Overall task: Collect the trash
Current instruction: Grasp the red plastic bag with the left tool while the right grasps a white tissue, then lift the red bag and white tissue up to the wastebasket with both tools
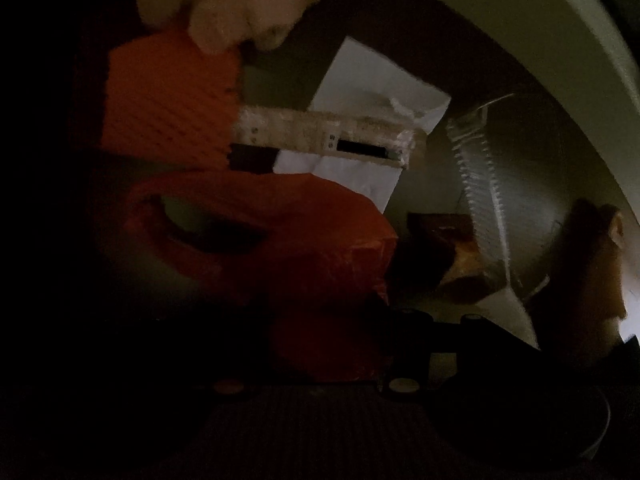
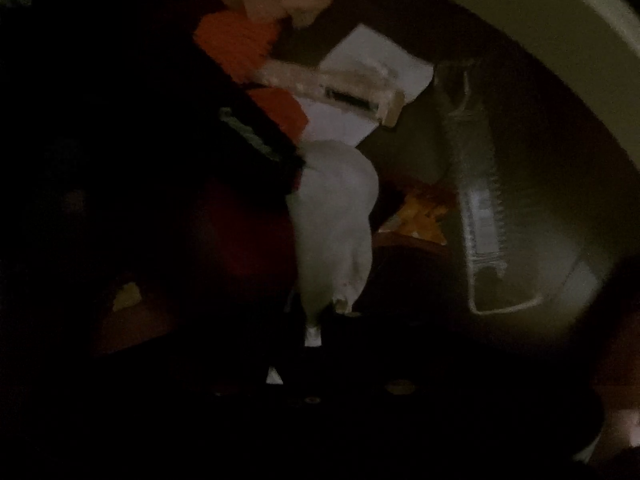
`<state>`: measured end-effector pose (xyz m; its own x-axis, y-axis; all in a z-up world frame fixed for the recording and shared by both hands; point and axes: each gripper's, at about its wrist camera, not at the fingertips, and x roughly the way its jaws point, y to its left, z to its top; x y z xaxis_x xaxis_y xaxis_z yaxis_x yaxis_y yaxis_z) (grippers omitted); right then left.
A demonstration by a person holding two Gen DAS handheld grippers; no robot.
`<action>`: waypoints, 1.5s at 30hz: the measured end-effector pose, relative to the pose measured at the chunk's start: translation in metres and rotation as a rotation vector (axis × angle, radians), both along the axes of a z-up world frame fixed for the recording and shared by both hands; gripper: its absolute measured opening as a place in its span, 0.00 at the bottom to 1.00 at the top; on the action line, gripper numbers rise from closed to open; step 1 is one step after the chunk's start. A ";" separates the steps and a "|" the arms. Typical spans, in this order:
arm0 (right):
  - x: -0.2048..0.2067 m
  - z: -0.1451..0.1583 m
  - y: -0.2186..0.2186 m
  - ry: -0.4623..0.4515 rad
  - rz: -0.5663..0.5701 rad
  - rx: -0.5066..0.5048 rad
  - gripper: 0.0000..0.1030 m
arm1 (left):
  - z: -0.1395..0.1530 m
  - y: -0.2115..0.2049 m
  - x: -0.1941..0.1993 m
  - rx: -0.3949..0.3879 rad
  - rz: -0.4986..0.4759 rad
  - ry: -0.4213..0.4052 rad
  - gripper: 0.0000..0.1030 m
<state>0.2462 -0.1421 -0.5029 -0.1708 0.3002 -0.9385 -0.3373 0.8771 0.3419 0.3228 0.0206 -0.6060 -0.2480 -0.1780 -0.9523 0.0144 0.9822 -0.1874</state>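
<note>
Both views are dark and look down into a round bin (image 1: 520, 20). A crinkled red wrapper (image 1: 280, 248) fills the near middle of the left wrist view. It runs down between the dark fingers of my left gripper (image 1: 332, 360), which close on it. In the right wrist view my right gripper (image 2: 312, 336) is shut on a crumpled white piece (image 2: 336, 232) that stands up from its tips. The red wrapper (image 2: 240, 232) shows dimly to the left of that piece.
Inside the bin lie a white paper (image 1: 360, 80), a ribbed orange item (image 1: 168, 100) under a beige crumpled wad (image 1: 240, 0), a translucent strip (image 1: 320, 132), a silver foil wrapper (image 1: 480, 184) and a brown-yellow wrapper (image 1: 452, 256). The pale bin rim (image 2: 592, 12) curves along the top right.
</note>
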 end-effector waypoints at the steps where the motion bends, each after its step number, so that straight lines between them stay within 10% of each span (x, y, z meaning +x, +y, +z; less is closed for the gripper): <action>1: 0.000 0.010 0.000 -0.011 0.001 -0.002 0.05 | 0.010 0.004 0.000 -0.001 -0.005 -0.012 0.48; 21: 0.031 0.262 -0.020 -0.427 -0.001 0.085 0.05 | 0.288 0.071 0.015 -0.006 0.052 -0.414 0.48; 45: -0.053 0.570 -0.024 -0.952 0.134 0.298 0.05 | 0.593 0.128 -0.102 0.064 0.088 -0.993 0.48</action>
<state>0.1930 -0.1657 0.0673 0.5620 0.5780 -0.5917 -0.6739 0.7348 0.0776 0.2208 0.1485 -0.0131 0.6774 -0.0985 -0.7290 0.0626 0.9951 -0.0763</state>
